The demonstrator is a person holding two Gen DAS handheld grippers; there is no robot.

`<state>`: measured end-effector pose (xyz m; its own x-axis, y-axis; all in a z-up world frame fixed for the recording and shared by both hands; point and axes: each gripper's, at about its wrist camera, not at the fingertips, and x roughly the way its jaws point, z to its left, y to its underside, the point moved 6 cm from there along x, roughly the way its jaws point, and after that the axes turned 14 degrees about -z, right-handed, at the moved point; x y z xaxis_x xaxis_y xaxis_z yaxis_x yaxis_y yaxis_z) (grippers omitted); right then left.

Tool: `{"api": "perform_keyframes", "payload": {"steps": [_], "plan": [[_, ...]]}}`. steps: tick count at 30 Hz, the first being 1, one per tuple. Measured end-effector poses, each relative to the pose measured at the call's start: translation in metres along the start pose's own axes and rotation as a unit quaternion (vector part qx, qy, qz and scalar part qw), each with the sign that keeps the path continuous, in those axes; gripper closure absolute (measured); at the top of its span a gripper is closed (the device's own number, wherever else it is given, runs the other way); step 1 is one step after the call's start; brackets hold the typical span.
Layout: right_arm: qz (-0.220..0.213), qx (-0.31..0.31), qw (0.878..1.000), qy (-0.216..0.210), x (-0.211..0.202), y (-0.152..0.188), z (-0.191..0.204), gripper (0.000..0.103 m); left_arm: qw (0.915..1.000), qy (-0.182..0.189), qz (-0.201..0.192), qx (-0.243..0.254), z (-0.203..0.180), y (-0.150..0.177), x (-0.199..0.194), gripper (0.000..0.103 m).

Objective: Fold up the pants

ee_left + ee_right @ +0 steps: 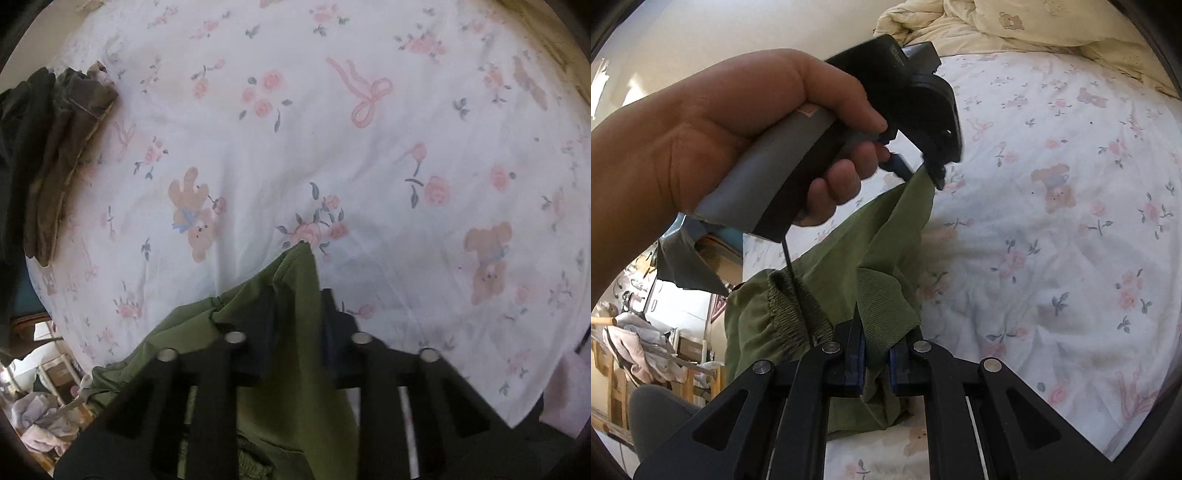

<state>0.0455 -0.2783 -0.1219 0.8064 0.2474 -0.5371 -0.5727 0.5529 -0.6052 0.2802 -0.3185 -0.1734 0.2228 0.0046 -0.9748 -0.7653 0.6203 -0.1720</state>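
We have the green pants [886, 236] lifted off the floral bedsheet [1052, 258], strung between both claws. Right gripper [875, 354]: jaws narrow, clamped on a ribbed cuff of the pants, fabric hanging below the pads. Left gripper [932, 171]: seen from the right wrist view above and beyond the right gripper, held by a hand [713, 136]; jaws pinch another part of the pants, cloth stretched taut between the 2 grips. In the left wrist view its fingers close on a green fold [295, 288] peaking over the sheet [332, 147]. Elastic waistband [790, 310] bunches left of the right gripper. Dark folded clothes [62, 147] sit at the sheet's left edge, well apart from the pants. A cream duvet [1015, 26] lies at the sheet's far end.
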Motion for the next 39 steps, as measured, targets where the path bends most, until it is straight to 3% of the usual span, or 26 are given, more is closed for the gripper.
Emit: {"api": "perform_keyframes", "payload": {"steps": [9, 10, 14, 18, 19, 21, 23, 25, 26, 27, 32, 37, 39], "plan": [[-0.018, -0.097, 0.994, -0.055, -0.033, 0.005, 0.056, 0.096, 0.9960, 0.046, -0.075, -0.013, 0.049, 0.022, -0.092, 0.097], [-0.028, -0.131, 0.988, -0.082, -0.043, 0.006, 0.082, 0.096, 0.9947, 0.052, -0.087, -0.022, 0.062, 0.029, -0.108, 0.097], [-0.028, -0.188, 0.975, -0.114, -0.051, 0.016, 0.122, 0.096, 0.9903, 0.063, -0.113, -0.050, 0.100, 0.050, -0.148, 0.097], [-0.004, -0.237, 0.960, -0.146, -0.044, 0.037, 0.162, 0.096, 0.9844, 0.062, -0.136, -0.093, 0.154, 0.090, -0.166, 0.097], [0.016, -0.261, 0.952, -0.160, -0.035, 0.051, 0.185, 0.096, 0.9829, 0.062, -0.139, -0.103, 0.165, 0.098, -0.166, 0.097], [0.021, -0.272, 0.948, -0.165, -0.032, 0.057, 0.193, 0.096, 0.9770, 0.065, -0.151, -0.136, 0.197, 0.122, -0.171, 0.097], [0.054, -0.320, 0.929, -0.180, -0.017, 0.085, 0.230, 0.096, 0.9736, 0.056, -0.155, -0.158, 0.227, 0.149, -0.169, 0.097], [0.066, -0.332, 0.922, -0.185, -0.011, 0.094, 0.241, 0.096, 0.9692, 0.050, -0.156, -0.184, 0.255, 0.178, -0.160, 0.097], [0.091, -0.358, 0.909, -0.195, 0.002, 0.117, 0.264, 0.096, 0.9651, 0.052, -0.156, -0.204, 0.272, 0.195, -0.152, 0.097], [0.091, -0.358, 0.909, -0.195, 0.002, 0.117, 0.264, 0.096, 0.9609, 0.054, -0.153, -0.224, 0.288, 0.212, -0.143, 0.097], [0.149, -0.418, 0.873, -0.202, 0.042, 0.186, 0.304, 0.096, 0.9496, 0.050, -0.136, -0.278, 0.338, 0.271, -0.098, 0.097], [0.200, -0.440, 0.852, -0.200, 0.073, 0.231, 0.307, 0.096, 0.9461, 0.037, -0.108, -0.303, 0.358, 0.302, -0.051, 0.097], [0.222, -0.430, 0.853, -0.194, 0.088, 0.242, 0.298, 0.096, 0.9439, 0.034, -0.104, -0.312, 0.358, 0.308, -0.031, 0.094]]}}
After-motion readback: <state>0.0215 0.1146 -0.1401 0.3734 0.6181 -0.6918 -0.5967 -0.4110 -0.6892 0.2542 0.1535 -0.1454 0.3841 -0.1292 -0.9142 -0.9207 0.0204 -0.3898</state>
